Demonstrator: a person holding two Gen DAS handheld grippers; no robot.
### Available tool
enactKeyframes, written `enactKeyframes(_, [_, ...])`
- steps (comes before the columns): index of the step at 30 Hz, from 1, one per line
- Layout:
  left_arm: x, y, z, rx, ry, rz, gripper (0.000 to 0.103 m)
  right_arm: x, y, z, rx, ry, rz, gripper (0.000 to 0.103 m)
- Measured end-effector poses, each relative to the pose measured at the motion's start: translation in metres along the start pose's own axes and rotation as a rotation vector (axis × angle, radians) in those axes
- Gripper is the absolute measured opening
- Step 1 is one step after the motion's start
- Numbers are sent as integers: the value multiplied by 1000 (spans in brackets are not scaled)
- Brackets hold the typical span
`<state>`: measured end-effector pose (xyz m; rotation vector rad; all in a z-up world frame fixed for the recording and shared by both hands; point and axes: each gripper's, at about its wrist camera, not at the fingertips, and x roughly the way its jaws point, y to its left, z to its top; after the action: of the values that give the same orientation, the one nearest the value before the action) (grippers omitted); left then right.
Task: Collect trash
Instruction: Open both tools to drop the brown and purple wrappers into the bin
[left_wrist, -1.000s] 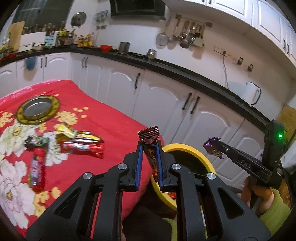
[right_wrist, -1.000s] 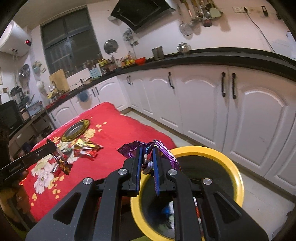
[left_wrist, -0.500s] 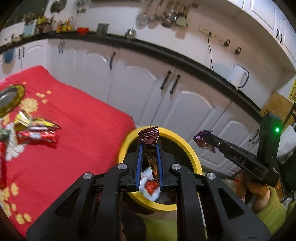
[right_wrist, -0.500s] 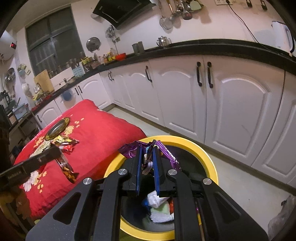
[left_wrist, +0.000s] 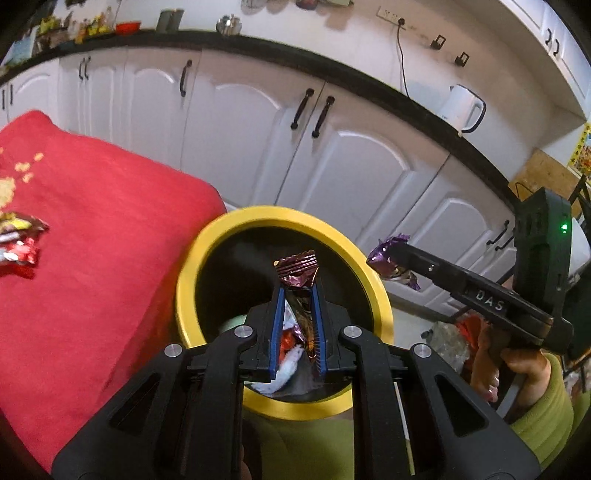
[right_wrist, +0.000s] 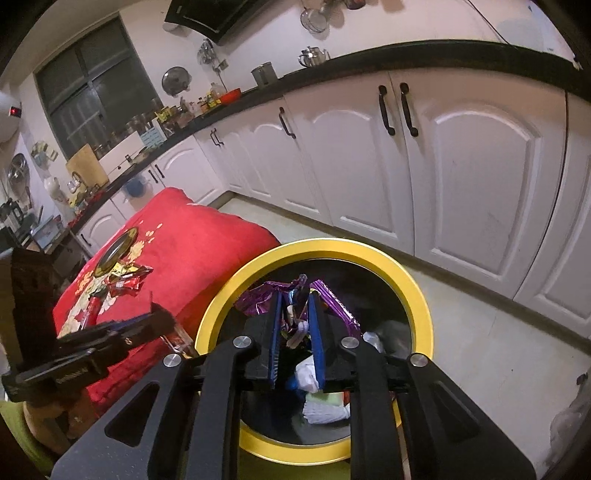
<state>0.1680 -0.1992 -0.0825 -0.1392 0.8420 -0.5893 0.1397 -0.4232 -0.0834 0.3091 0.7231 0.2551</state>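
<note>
The drop-off step is in hand: two wrappers are held over the yellow-rimmed bin (left_wrist: 282, 221), whose rim stands just beside the near edge of the red cloth (left_wrist: 92, 236). Paper and other rubbish are already seen at the bin's bottom.

In the left wrist view the left gripper (left_wrist: 297, 291) is kept clamped on a brown foil wrapper (left_wrist: 297, 267), which sticks up at twelve o'clock from the blue pads, over the bin's mouth. In the right wrist view the right gripper (right_wrist: 295, 299) is seen with a purple wrapper (right_wrist: 258, 301) between its pads; its jaws have just been opening a little, and the crumpled foil is still caught between them, spilling out at ten and two o'clock.

The next move is judged to call for both pairs of jaws to be spread fully so that the wrappers fall inside the rim. More wrappers (right_wrist: 123, 277) are left on the cloth, at nine o'clock from the bin, so a return there is probably needed afterwards.
</note>
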Motion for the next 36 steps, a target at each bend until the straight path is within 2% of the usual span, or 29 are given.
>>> enactKeyframes(4, [8, 0, -3, -1, 21, 7, 11, 2, -10, 0, 33, 3, 3, 21])
enactKeyframes(7, [11, 1, -4, -6, 29, 16, 20, 5, -14, -2, 38, 13, 4, 22])
enactKeyframes(12, [12, 1, -4, -4, 29, 31, 34, 7, -18, -3, 50, 12, -2, 35])
enactKeyframes(17, [-1, 10, -5, -36, 0, 66, 61, 6, -18, -3, 59, -1, -9, 52])
enactKeyframes(21, [-13, 20, -5, -77, -25, 105, 77, 4, -12, -1, 47, -17, -12, 57])
enactKeyframes(23, [-21, 24, -5, -91, -44, 124, 90, 0, -7, 0, 31, -35, -19, 64])
enactKeyframes(29, [-45, 26, -7, -88, -107, 181, 92, -8, 9, 5, -10, -69, -16, 72])
enactKeyframes(36, [-74, 33, -7, -79, -182, 249, 92, -12, 31, 6, -58, -92, -11, 76])
